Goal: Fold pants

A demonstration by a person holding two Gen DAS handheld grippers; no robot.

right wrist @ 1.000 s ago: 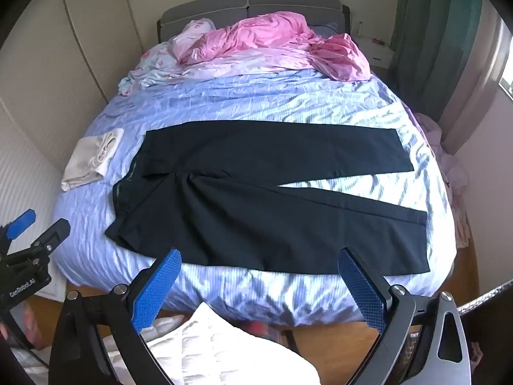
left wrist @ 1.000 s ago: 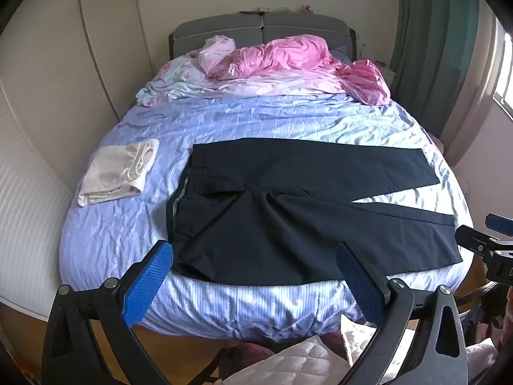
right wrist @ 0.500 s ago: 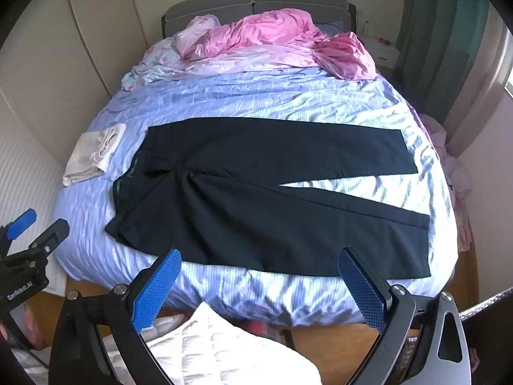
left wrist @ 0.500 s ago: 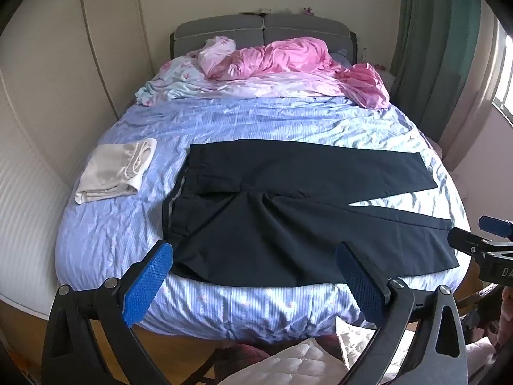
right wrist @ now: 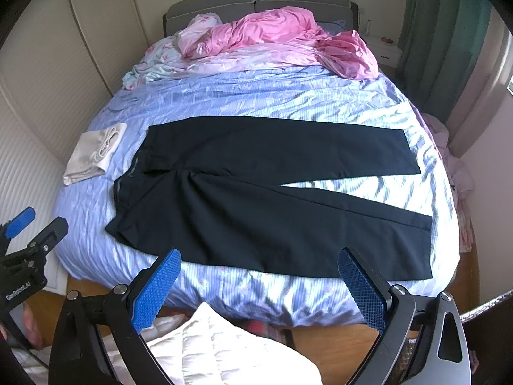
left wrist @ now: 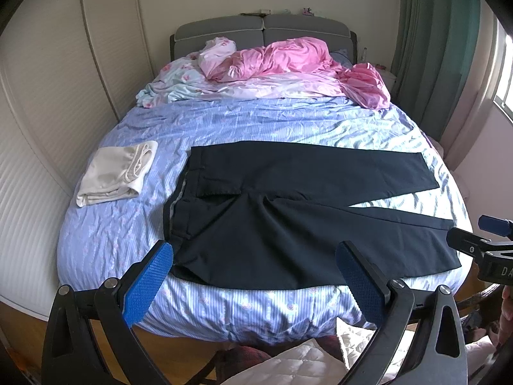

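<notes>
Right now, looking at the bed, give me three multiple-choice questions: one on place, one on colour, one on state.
1. Where does the folded cream cloth lie relative to the dark navy pants?
A beyond the waistband end
B on the leg hems
C under them

2. What colour is the crumpled satin bedding by the headboard?
A green
B pink
C grey

3. How are the pants?
A rolled up
B hanging
C spread flat, legs apart

A: the cloth sits off the waistband end. B: plainly pink. C: both legs lie flat, blue striped sheet showing between them.
</notes>
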